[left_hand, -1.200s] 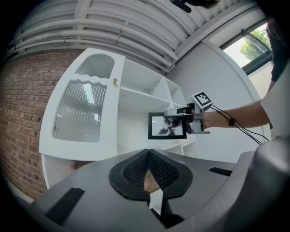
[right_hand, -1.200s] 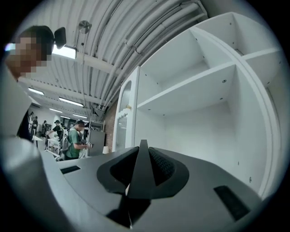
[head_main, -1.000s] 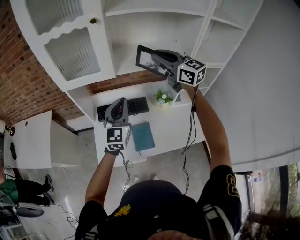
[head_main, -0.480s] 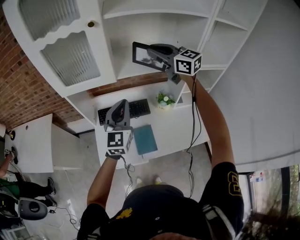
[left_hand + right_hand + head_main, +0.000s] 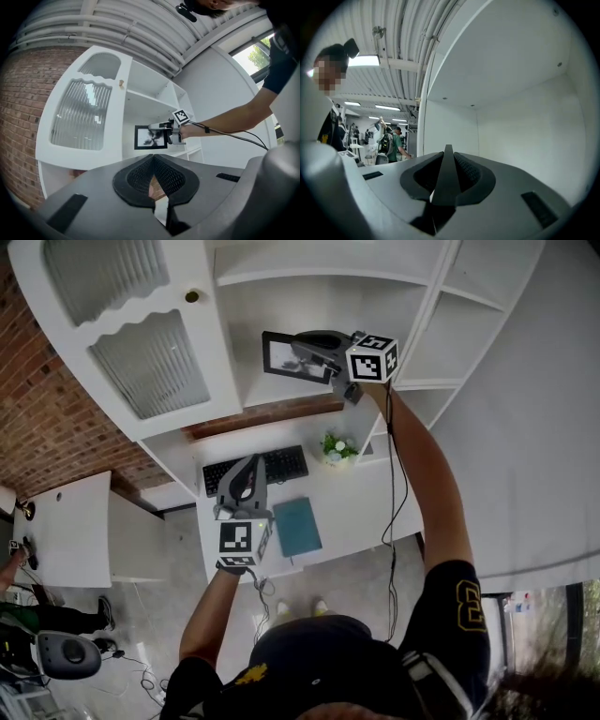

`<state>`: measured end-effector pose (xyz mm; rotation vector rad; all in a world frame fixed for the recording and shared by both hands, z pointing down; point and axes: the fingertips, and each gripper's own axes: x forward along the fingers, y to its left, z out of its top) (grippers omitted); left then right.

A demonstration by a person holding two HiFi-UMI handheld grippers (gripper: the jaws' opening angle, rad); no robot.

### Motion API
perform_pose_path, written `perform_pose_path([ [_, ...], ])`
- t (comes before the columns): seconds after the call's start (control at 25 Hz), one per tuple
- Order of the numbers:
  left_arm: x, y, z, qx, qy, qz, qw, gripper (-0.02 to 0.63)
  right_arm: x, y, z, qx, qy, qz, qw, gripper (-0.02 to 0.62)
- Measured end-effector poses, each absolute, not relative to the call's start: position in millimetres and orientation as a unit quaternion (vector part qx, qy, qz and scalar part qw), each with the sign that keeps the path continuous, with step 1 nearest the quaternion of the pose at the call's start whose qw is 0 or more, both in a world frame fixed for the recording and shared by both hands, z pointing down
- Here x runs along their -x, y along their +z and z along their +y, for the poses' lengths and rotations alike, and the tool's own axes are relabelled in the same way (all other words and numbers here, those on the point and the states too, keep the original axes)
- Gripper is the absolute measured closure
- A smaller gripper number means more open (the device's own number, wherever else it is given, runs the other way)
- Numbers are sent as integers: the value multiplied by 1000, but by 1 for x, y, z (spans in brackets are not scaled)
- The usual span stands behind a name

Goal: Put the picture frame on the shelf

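Risk judged: right gripper (image 5: 305,356) clamped one edge of the black-rimmed rectangular picture frame (image 5: 280,353), airborne before the white shelf (image 5: 281,393), so it could pivot and topple on landing; left gripper (image 5: 153,180) sat closed, empty.

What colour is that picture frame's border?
The picture frame has a black border; clearest in the left gripper view.

White cabinet (image 5: 319,301), ribbed-glass door (image 5: 150,362). Left of cabinet: brick wall (image 5: 47,418). Below cabinet: white worktop (image 5: 366,512), grey tiled floor (image 5: 159,563).
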<state>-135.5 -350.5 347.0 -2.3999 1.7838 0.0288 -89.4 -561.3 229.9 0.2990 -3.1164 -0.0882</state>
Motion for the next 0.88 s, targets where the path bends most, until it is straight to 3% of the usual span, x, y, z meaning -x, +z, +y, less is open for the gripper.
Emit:
perform_pose_path([
  [0.24, 142, 347, -349, 798, 13, 598, 75, 588, 91, 242, -578, -83, -21, -996, 29, 526],
  [0.88, 137, 362, -354, 802, 9, 594, 63, 588, 87, 260, -607, -119, 2, -993, 14, 526],
])
